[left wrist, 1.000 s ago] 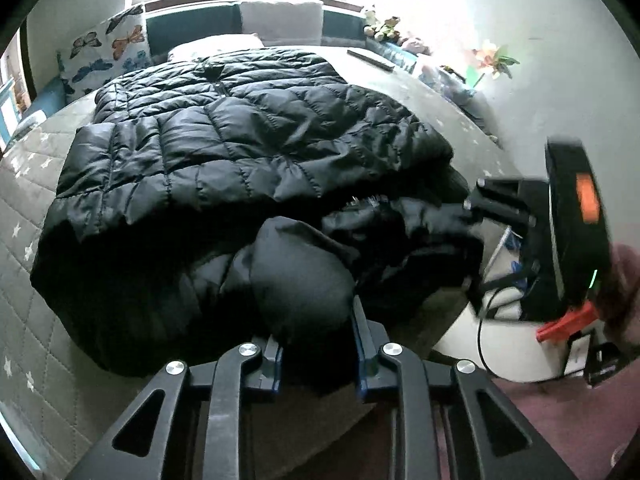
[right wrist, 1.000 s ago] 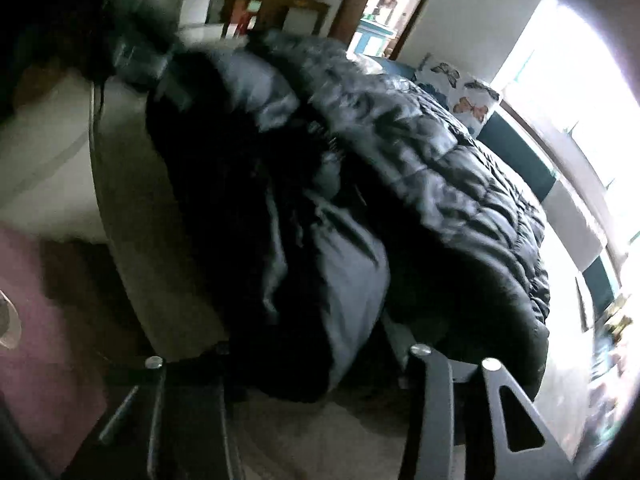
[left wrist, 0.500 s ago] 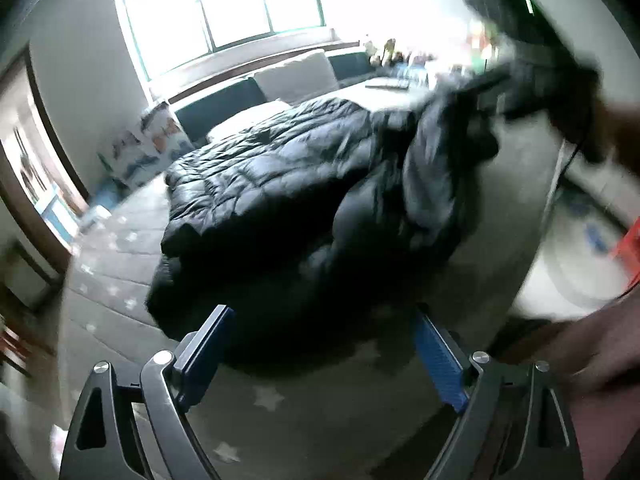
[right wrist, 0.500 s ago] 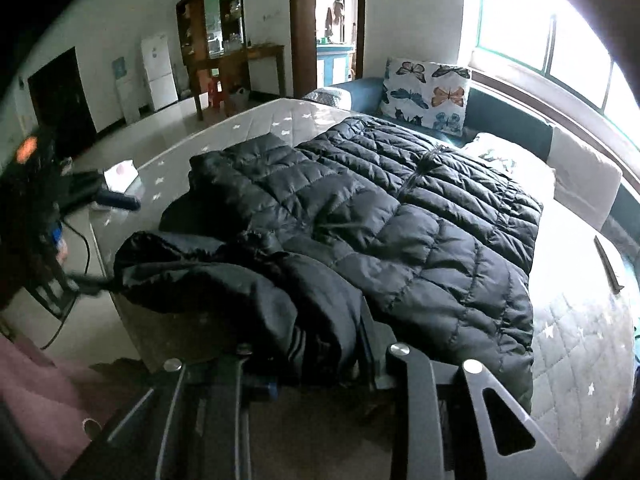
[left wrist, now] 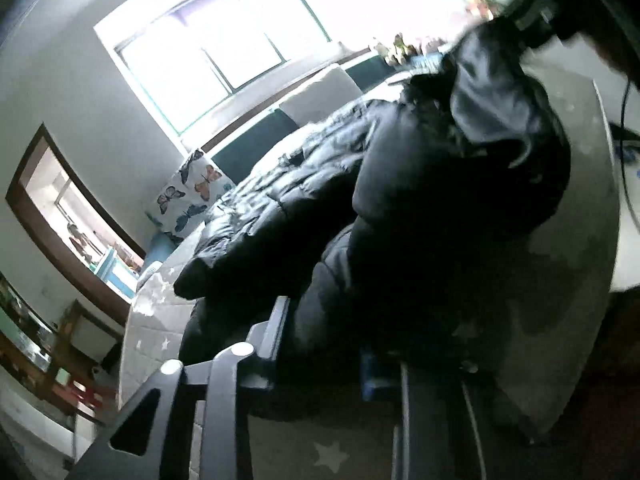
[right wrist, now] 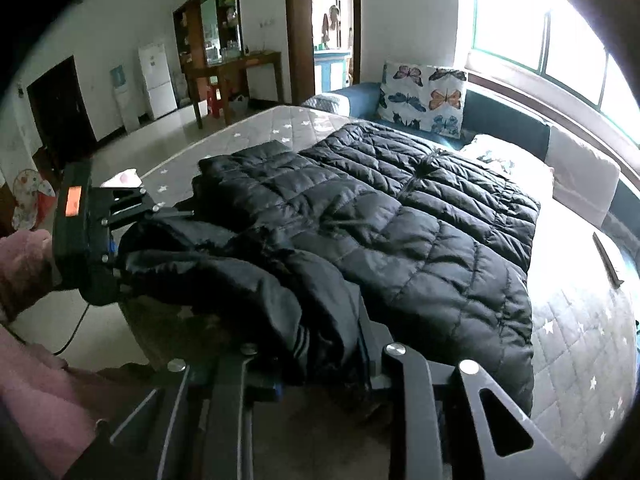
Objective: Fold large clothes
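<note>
- Black quilted jacket [right wrist: 400,216] lies spread on the bed [right wrist: 580,344]; near end bunched, fold judged barely begun; most remains
- Left gripper [left wrist: 324,344] and right gripper [right wrist: 320,360] each clenched on jacket's near end
- Butterfly pillow [right wrist: 424,100] beyond jacket; dark flat object [right wrist: 606,258] beside it; neither obstructs

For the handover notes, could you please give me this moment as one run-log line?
left gripper: shut on black puffer jacket | right gripper: shut on its striped cuff end | jacket: spread across star-print mattress | fold: not yet made
</note>
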